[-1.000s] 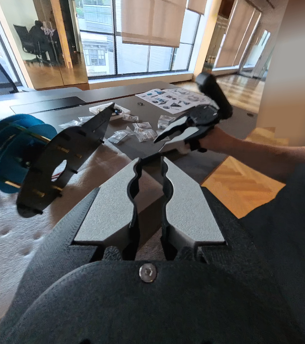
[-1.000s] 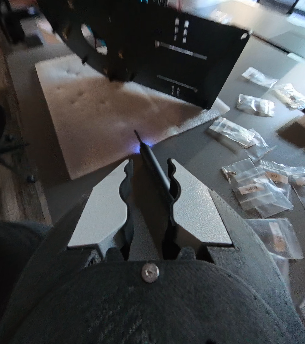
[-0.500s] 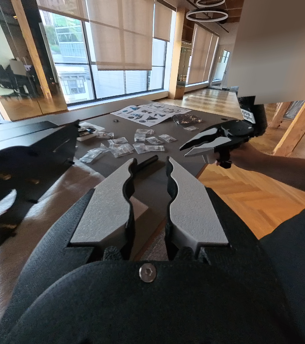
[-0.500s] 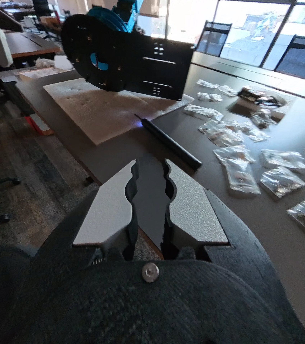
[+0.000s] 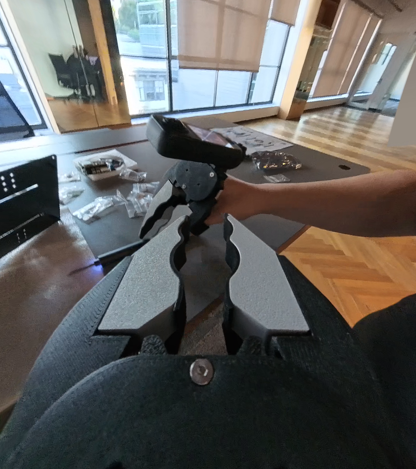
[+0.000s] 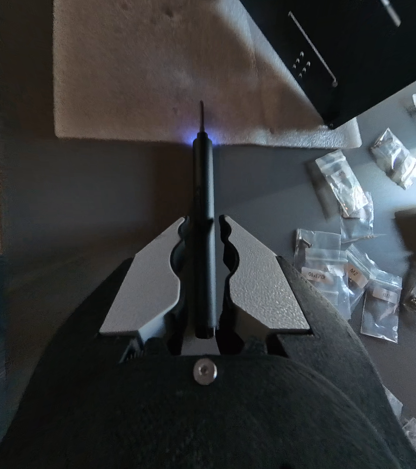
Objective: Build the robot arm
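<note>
Right tongs (image 6: 203, 218), apart, straddle a slim black pen-shaped screwdriver (image 6: 203, 182) on the grey surface (image 6: 100, 190); left tongs (image 5: 205, 220) gape empty nearby.

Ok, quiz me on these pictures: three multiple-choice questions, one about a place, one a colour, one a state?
1. Where is the black screwdriver? A in a drawer; B on the table, between the right gripper's fingers; C on a chair.
2. The glow at its bit end? A red; B green; C blue.
3. The left gripper? A open, empty; B shut on a cup; C shut on a cloth.
B, both fingers flank it; C, bluish light there; A, nothing in the gap between its fingers.
</note>
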